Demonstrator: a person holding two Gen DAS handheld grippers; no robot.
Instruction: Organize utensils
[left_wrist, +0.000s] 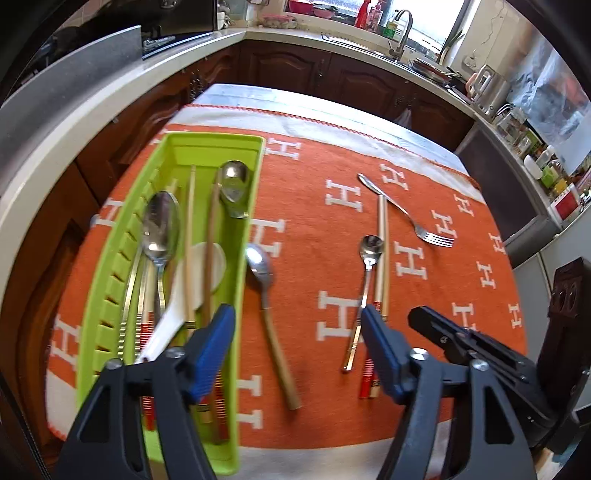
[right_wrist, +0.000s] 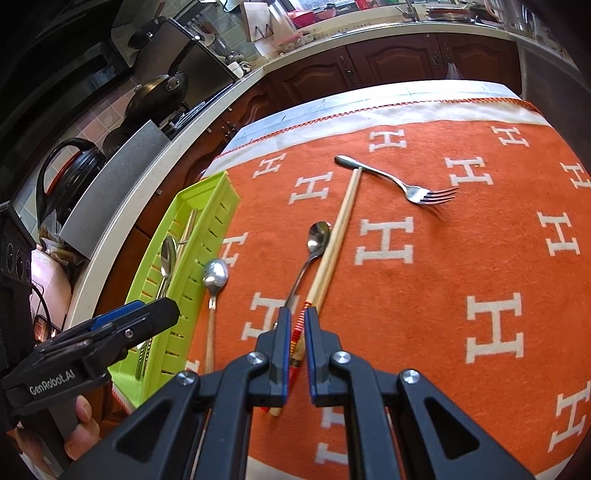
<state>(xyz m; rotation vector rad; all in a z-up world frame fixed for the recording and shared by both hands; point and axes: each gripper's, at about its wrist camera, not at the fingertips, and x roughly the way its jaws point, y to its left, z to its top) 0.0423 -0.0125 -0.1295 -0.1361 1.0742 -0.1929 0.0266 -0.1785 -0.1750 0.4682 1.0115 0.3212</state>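
The chopsticks (right_wrist: 334, 243) lie on the orange cloth (right_wrist: 443, 295) near the middle of the desk, thin ends toward 12 o'clock, touching the handle of the fork (right_wrist: 406, 184). Their red-banded ends sit between the pads of the right tongs (right_wrist: 297, 354), which are drawn narrow — whether the pads actually press the sticks I cannot tell. Just at 9 o'clock of the chopsticks lies a small spoon (right_wrist: 314, 243), its bowl against them. Further toward 9 o'clock a wooden-handled spoon (left_wrist: 266, 295) rests right beside the green tray (left_wrist: 236, 295). The tray holds spoons, chopsticks and a white ladle (left_wrist: 173, 306). The left tongs (left_wrist: 297, 332) stand fairly wide above the wooden-handled spoon — nothing gripped. Kitchen cupboards (left_wrist: 295, 70) run along behind, at 12 o'clock.
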